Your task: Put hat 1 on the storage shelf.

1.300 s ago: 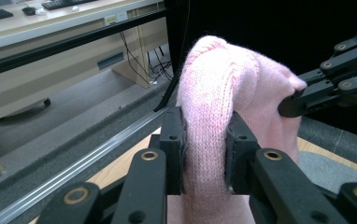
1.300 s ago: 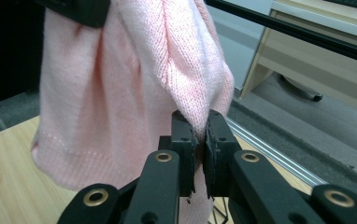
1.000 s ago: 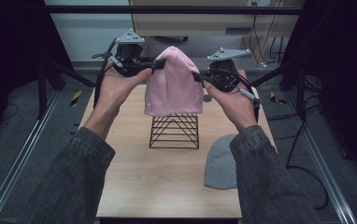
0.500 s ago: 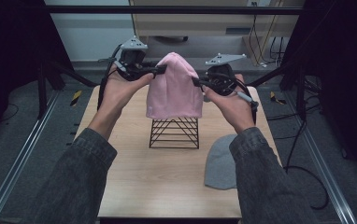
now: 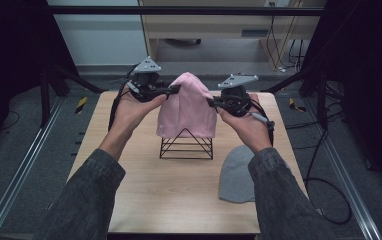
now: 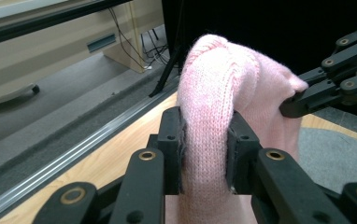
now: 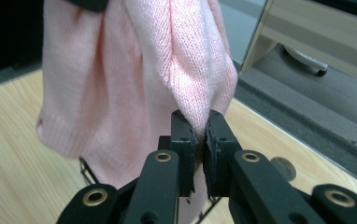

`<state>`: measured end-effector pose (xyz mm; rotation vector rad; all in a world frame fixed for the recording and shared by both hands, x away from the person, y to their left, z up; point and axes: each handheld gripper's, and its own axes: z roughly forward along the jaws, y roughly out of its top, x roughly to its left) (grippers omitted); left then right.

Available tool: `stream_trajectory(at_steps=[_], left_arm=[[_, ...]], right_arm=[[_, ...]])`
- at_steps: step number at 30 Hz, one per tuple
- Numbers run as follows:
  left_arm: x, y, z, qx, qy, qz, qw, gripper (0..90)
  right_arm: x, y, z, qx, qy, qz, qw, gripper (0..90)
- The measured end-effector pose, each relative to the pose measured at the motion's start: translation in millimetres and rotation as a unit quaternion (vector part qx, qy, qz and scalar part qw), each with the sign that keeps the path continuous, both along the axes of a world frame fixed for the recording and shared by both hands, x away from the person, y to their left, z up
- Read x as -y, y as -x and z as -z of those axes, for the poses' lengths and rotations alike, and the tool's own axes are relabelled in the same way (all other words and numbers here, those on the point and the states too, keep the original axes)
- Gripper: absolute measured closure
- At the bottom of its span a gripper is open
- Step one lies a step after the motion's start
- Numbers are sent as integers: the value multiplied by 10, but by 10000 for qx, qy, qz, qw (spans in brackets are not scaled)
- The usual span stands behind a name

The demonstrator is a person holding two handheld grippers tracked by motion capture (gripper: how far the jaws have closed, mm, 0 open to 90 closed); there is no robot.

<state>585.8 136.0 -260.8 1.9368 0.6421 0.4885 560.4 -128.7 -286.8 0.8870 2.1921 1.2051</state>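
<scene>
High view: a pink knit beanie (image 5: 187, 106) is draped over a black wire stand (image 5: 186, 147) near the middle of the bench (image 5: 144, 185), toward its far edge. The left tool (image 5: 173, 90) grips the beanie's upper left side; in the left gripper view its jaws are clamped on a thick fold of the knit (image 6: 209, 135). The right tool (image 5: 212, 102) grips the opposite side; in the right gripper view its jaws are pinched nearly together on a narrow ridge of the fabric (image 7: 195, 88). Both tools are held above the bench surface, level with the beanie's upper half. A grey beanie (image 5: 236, 175) lies flat by the right edge of the bench, near the front, apart from the stand. The bench top is light wood. Beyond the far edge are grey floor, dark frame legs, cables and a pale cabinet.
</scene>
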Motion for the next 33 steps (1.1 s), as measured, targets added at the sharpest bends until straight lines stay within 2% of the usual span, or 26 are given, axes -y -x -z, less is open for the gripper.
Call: stream_trajectory(at_steps=[8, 9, 14, 21, 25, 28, 31, 33], left_arm=[[-1, 43, 185, -13, -99, 114, 9999, 714], [-6, 67, 235, -2, -162, 141, 9998, 714], [-36, 131, 333, 26, -248, 192, 9995, 714], [-77, 201, 425, -9, -235, 259, 9994, 723], [-107, 265, 437, 75, -47, 267, 9996, 728], [-132, 295, 421, 157, -85, 239, 9996, 732], [-176, 307, 412, 184, -6, 166, 9997, 743], [-189, 307, 432, 159, -101, 171, 9997, 744]], right_arm=[[-7, 50, 216, -81, 98, -27, 9999, 840], [-9, 64, 261, -125, 104, -41, 9999, 840], [-18, 132, 340, -130, 162, -109, 9997, 840], [-39, 239, 430, -176, 151, -214, 9995, 841], [-39, 279, 427, -148, 114, -233, 9996, 841], [-33, 312, 391, -91, 59, -254, 9996, 841], [-26, 332, 369, -75, -14, -290, 9995, 842], [-40, 325, 385, -107, 48, -293, 9995, 842]])
